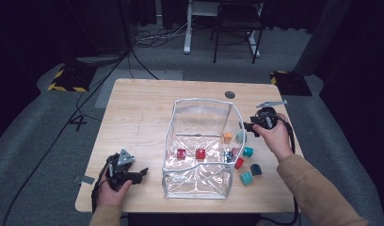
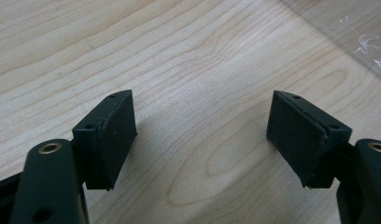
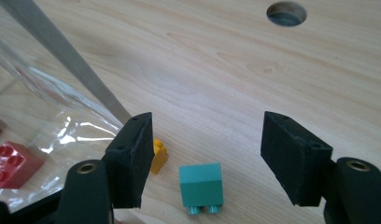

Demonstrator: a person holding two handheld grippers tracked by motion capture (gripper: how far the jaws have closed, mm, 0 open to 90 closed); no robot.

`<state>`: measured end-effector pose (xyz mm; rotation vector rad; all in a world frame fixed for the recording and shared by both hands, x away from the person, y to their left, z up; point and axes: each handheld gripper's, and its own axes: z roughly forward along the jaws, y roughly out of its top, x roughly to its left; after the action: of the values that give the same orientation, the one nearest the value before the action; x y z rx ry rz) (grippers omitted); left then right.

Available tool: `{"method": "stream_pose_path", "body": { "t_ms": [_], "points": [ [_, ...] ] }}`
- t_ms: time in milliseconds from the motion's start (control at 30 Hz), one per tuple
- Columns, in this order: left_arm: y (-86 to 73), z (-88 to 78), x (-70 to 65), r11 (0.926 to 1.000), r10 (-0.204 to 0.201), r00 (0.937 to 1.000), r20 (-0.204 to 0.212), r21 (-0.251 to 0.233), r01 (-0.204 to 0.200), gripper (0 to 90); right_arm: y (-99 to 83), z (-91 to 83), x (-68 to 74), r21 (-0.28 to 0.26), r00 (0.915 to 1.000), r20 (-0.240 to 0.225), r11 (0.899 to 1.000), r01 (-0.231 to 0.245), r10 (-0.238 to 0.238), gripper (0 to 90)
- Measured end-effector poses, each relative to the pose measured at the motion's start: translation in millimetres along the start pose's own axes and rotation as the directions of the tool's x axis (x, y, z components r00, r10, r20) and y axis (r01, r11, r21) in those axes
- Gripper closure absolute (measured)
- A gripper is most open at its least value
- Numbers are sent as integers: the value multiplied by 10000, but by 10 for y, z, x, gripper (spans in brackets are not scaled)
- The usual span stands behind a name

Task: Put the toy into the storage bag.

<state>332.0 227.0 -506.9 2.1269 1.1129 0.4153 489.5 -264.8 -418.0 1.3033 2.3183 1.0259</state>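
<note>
teal brick [image 3: 201, 183] — on the bench near its right edge, between the spread jaws of the right gripper [image 3: 205, 163], untouched; yellow brick [image 3: 158, 156] just beside it, against the clear bag [image 1: 199, 146]. left gripper [image 2: 200, 140] — jaws apart over bare wood near the front left corner.

We see the clear plastic bin [image 1: 199, 146] standing mid-tabletop [image 1: 133, 122], its tall walls blocking any level pass between our two sides. To its left the wood lies bare, and our left gripper [image 1: 142, 174] rests there with jaws apart over nothing but grain. On the right the lane is tight: our right gripper [image 3: 205, 154] hangs with jaws wide over a teal brick [image 3: 201, 185], the bin's wall just beside one jaw and a yellow brick [image 3: 158, 155] against it. More bricks [image 1: 249, 169] crowd the near right corner. Beyond, toward the cable hole [image 3: 286, 13], the wood lies open.
</note>
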Motion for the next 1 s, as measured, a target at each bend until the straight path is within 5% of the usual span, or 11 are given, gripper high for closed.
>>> {"method": "stream_pose_path", "body": {
  "t_ms": [500, 800, 1000],
  "points": [
    [0, 1, 0, 10000, -3, 10000, 9, -9, 3, 244, -294, 353, -18, 1112, 9999, 56, 9937, -101, 95, 367],
    [0, 1, 0, 10000, -2, 10000, 10, -9, 2, 244, -377, 460, 0, 1644, 9998, 158, 9863, 120, -148, 572],
    [0, 0, 0, 10000, 2, 10000, 4, 4, -2, 244, -304, 357, -1, 1492, 9993, 286, 9886, 200, -246, 587]
  ]
}}
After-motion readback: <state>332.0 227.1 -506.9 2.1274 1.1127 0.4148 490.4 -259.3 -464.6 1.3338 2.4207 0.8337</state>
